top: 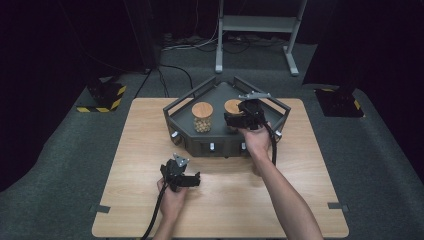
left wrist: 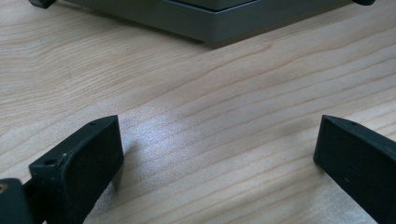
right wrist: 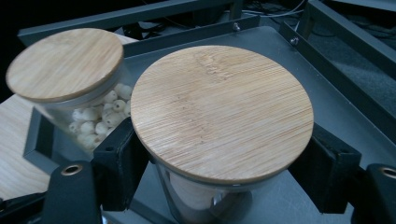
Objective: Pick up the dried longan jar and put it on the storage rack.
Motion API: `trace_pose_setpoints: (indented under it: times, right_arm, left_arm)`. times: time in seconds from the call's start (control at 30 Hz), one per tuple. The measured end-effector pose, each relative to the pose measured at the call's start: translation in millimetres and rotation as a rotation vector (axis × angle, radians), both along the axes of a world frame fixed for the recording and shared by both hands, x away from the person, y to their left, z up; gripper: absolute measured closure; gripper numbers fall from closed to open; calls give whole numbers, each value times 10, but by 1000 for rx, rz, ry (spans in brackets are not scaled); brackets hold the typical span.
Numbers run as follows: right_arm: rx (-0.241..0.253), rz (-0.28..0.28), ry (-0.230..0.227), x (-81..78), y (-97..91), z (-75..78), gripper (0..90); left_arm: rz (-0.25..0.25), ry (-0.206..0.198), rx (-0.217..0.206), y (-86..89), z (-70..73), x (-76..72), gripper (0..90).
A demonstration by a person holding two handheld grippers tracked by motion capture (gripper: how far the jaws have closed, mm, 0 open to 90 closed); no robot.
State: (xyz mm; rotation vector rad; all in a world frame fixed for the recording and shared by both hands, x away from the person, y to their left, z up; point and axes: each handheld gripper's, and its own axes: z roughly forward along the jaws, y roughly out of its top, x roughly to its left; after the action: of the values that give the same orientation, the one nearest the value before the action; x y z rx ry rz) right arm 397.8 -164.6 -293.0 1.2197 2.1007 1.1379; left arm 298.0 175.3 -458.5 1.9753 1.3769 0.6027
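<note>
— So what has the right gripper [right wrist: 219, 154] got between its jaws?

— A glass jar [right wrist: 205, 191] with a round bamboo lid [right wrist: 222, 109]. The two black pads clamp the glass just under the lid's rim, one on each side, so the lid overhangs both jaws. Gripping the glass rather than the lid looks sensible: the lid might simply lift off.

— And where is that jar?

— Inside the grey rack [top: 200, 142], seen from above at the hand's end of the right gripper [top: 245, 117]. Whether its base rests on the rack floor or hangs just above it, I cannot tell.

— What sits beyond the jaws?

— A second jar [right wrist: 93, 116], filled with pale round beads, its own wooden lid [right wrist: 63, 63] on. It stands just past the left-hand pad, near the held jar, apparently not touching. That closeness is the risk, I would judge: a sideways swing could knock it.

— And the left gripper [left wrist: 215, 158]?

— Its jaws are spread wide with nothing between them, only bare wooden table [left wrist: 196, 116]. The rack's edge lies ahead of them. It seems parked out of the way, leaving room for the other hand.
</note>
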Motion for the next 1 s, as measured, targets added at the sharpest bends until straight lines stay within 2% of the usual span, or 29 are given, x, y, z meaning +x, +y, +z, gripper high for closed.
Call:
trace_pose_setpoints:
  times: [0.13,0.4,0.8,1.0]
  right_arm:
    - [3,-17,10,42,49,-36,250]
    - [4,-35,2,72,134,-90,251]
    - [-23,-35,-3,96,225,-135,250]
    - [-35,-15,-3,94,196,-141,250]
  left_arm:
    - [0,0,1,-2,1,0,15]
    - [0,0,1,-2,1,0,15]
    - [-1,2,2,0,5,2,14]
    - [-1,2,2,0,5,3,14]
